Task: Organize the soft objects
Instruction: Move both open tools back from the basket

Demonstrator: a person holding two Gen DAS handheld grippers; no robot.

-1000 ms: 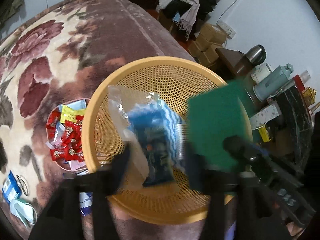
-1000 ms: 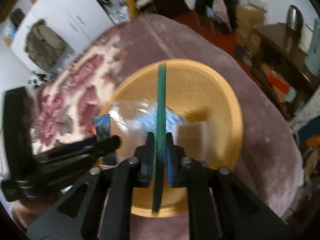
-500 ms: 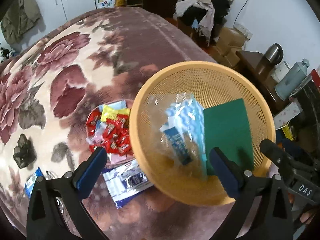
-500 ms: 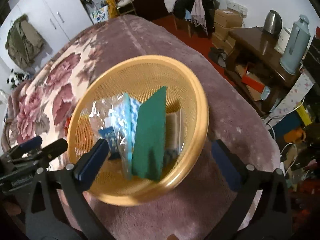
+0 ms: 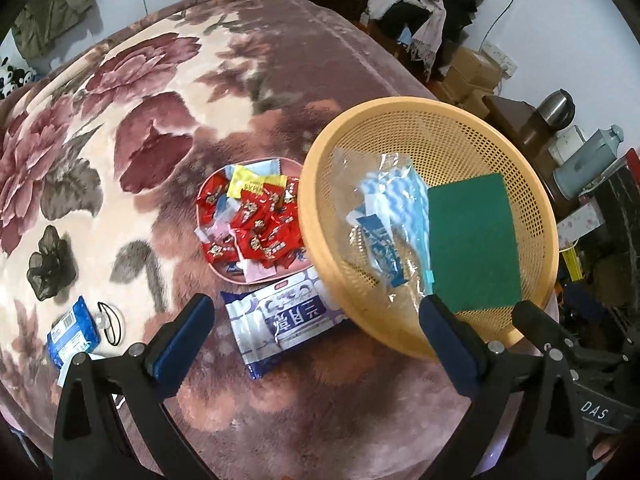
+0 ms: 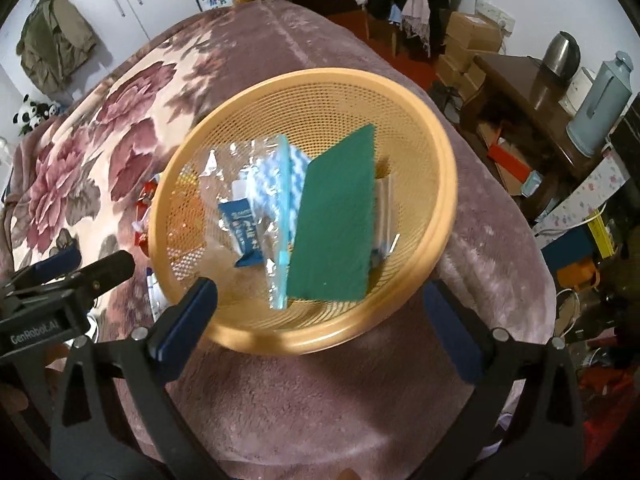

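On the floral blanket [image 5: 168,92], a blue packet [image 5: 73,334], a candy plate [image 5: 256,222] and a wipes pack [image 5: 280,320] lie outside the basket [image 6: 436,152], seemingly left. Inside lie a cloth bag [image 6: 264,196] and green scouring pad [image 6: 336,216]. Left gripper [image 5: 316,340] and right gripper [image 6: 320,332] are both spread, empty. Only the left wrist view shows the leftovers clearly.
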